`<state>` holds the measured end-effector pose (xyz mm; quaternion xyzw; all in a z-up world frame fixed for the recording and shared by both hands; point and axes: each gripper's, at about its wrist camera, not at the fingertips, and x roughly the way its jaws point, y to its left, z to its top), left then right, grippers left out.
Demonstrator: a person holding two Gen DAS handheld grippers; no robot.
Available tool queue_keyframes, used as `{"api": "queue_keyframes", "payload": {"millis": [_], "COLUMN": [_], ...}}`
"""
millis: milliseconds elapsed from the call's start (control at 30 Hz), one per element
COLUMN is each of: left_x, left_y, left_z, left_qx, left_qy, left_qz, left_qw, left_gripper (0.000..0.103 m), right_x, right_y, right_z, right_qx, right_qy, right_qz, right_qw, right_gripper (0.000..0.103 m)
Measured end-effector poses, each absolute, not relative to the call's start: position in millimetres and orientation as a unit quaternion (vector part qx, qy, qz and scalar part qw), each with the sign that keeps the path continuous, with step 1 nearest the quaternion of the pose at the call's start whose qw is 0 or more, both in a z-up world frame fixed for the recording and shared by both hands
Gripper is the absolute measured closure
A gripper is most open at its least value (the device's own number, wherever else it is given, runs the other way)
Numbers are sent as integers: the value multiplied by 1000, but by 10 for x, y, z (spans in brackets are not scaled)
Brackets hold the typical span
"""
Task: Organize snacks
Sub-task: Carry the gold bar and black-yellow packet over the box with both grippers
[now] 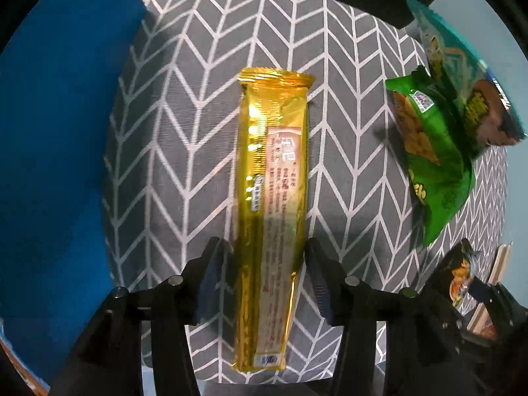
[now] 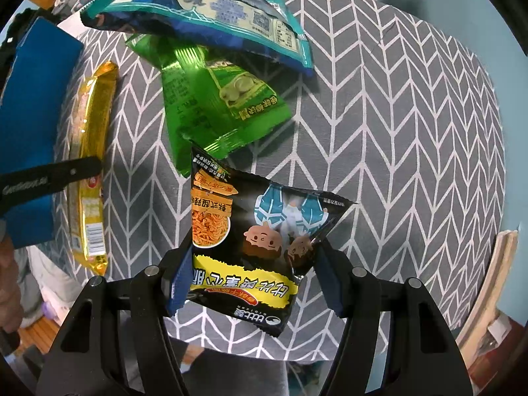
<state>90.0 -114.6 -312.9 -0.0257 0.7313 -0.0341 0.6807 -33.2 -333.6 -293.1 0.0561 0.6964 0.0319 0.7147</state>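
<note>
So, looking down at a surface covered in grey cloth with a white chevron pattern. Left gripper spread apart, straddling the near end of a long gold snack pack that lies flat on the cloth; small gaps on both sides between pads and wrapper, so released, not pinching. Right gripper clamped on a black noodle snack bag, blue pads pressing into both side edges, wrapper crinkled on the right side. Just beyond that bag, a green snack bag flat on the cloth, with a teal snack bag overlapping its far end. Same gold pack visible off to the left in the right wrist view, with a black finger of the left gripper crossing over it. Blue panel along the left edge of the surface, right beside the gold pack's side. Bit of a hand at the far left edge.
</note>
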Motion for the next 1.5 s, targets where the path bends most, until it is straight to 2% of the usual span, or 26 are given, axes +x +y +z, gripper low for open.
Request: {"api": "queue_keyframes", "payload": {"millis": [33, 100, 200, 933, 1500], "left_x": [943, 1122, 1190, 825, 623], "left_y": [-1156, -1233, -1316, -910, -342], "left_z": [-3129, -3112, -3088, -2384, -1553], "left_qx": [-22, -11, -7, -7, -28], "left_qy": [729, 728, 727, 694, 643], "left_qz": [-36, -44, -54, -73, -71], "left_qw": [683, 684, 684, 716, 762], "left_gripper": [52, 70, 73, 74, 74], "right_x": [-333, -327, -302, -325, -179], "right_y": [-3313, -3377, -3280, -3002, -2357], "right_z": [-2909, -2791, -2635, -1887, -1284], "right_qx": [55, 50, 43, 30, 7], "right_qy": [695, 691, 685, 662, 637], "right_qz": [32, 31, 29, 43, 109], "right_qw": [717, 720, 726, 748, 763], "right_gripper": [38, 38, 38, 38, 38]}}
